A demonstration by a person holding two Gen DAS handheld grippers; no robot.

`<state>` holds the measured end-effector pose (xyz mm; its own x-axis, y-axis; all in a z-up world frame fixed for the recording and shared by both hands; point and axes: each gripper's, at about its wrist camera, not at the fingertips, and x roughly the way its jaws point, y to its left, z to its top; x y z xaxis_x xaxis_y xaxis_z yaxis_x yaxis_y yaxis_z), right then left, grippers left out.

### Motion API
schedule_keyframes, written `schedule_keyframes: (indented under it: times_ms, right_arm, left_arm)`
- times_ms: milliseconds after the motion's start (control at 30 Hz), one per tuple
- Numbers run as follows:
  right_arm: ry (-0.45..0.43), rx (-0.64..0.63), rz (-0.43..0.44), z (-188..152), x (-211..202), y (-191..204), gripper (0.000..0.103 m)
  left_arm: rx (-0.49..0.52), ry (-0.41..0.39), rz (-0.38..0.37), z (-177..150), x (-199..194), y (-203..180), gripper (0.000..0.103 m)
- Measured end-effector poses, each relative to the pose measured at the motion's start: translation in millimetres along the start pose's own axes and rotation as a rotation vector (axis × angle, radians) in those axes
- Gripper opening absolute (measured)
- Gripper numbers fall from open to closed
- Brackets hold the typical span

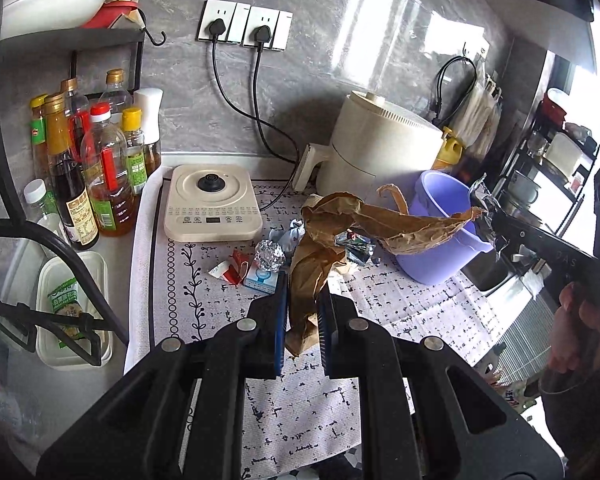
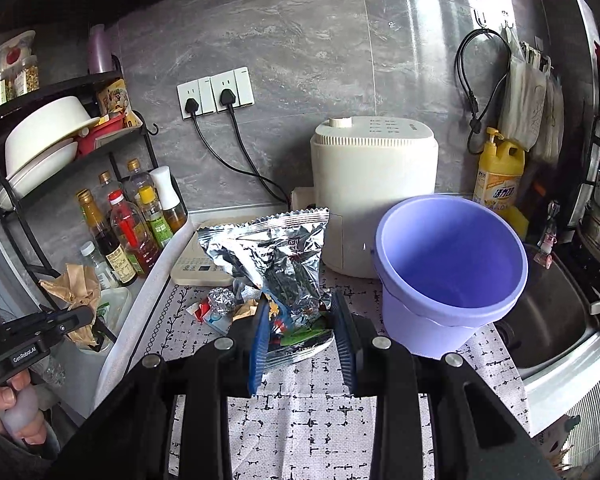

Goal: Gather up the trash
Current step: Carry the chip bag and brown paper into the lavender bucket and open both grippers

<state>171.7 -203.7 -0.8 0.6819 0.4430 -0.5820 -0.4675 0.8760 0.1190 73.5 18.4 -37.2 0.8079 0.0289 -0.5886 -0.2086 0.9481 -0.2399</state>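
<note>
Carry step: left claw (image 1: 303, 308) clamped on brown paper (image 1: 320, 256), right claw (image 2: 302, 336) clamped on foil bag (image 2: 276, 260), both held above table (image 2: 300, 420). Next: swing over purple bucket (image 2: 452, 256), let go; scraps remain.

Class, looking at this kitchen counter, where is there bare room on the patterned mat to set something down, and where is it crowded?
Free: the near strip of the black-and-white patterned mat, bordered by the lilac plastic bucket and the mat's white left edge. Crowded: the mat's middle, where a crumpled foil ball and small wrappers lie before the cream induction hob.
</note>
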Motion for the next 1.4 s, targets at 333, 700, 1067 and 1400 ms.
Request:
schedule_keyframes:
  times_ms: [333,700,1067,1400]
  right_arm:
    - [-0.028,0.021,0.049,20.7,11.1,-71.4,0.03]
    - [0.01,0.008,0.044,54.8,51.4,-145.9,0.033]
    - [-0.046,0.033,-0.018,60.4,47.5,-230.9,0.09]
    - [-0.034,0.093,-0.025,59.3,39.2,-295.9,0.091]
  left_arm:
    - [0.046,0.003,0.037,30.0,39.8,-64.9,0.014]
    - [0.051,-0.041,-0.005,64.4,84.4,-126.4,0.014]
    - [0.111,0.016,-0.063,85.0,157.2,-206.3,0.014]
    - [0.144,0.045,-0.125,96.5,199.7,-260.6,0.076]
